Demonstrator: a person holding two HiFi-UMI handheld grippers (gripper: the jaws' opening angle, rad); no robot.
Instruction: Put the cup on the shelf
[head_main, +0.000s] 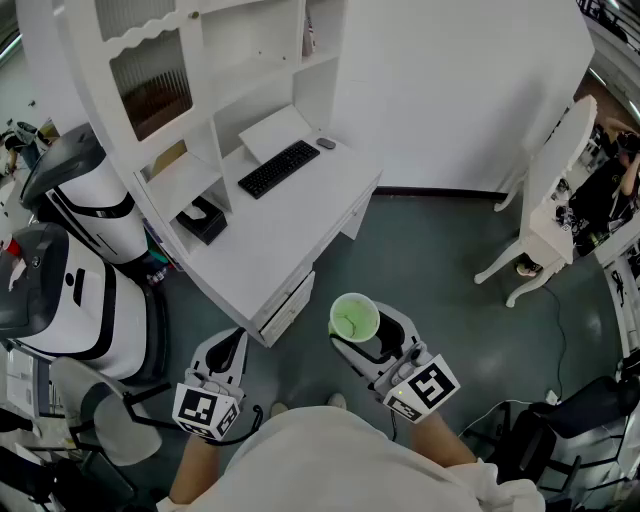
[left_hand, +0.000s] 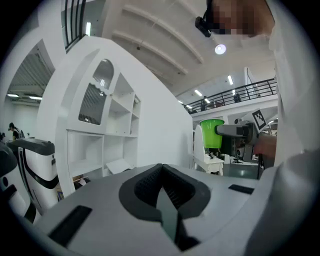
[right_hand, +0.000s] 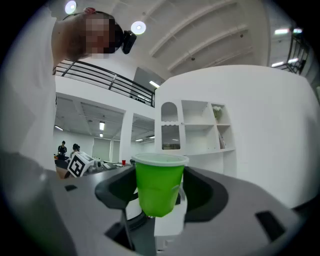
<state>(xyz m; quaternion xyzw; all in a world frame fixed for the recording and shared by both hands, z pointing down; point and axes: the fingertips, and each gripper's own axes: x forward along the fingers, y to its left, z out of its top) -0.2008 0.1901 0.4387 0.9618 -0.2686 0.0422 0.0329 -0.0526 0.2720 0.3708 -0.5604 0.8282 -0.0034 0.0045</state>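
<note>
Desk (head_main: 312, 205): white, stands up and to the left in the head view, its near corner towards the person; a keyboard (head_main: 279, 168) lies on it below the shelf.
Shelf (head_main: 243, 52): open white compartments that rise from the back of the desk. In the right gripper view it shows ahead and a little right of the cup, well apart from it.
Right gripper (head_main: 385, 342): held about level, jaws wide and closed on the sides of the cup, aimed roughly at the desk.
Left gripper (head_main: 225, 352): jaws together with nothing between them, held low just beside the desk's near corner.
Cup (head_main: 354, 317): green, in the right gripper, upright with its mouth up and rim above the jaws; it looks empty.
Direction: from the cup, the shelf lies forward and to the left across the whole desk top, and higher than the cup stands now.
Nearer hand: the left gripper is a little closer to the desk, but the right one carries the cup, so the reach is likely its job.
Next move, as I judge it: carry the cup forward and up, upright, into an open compartment.
</note>
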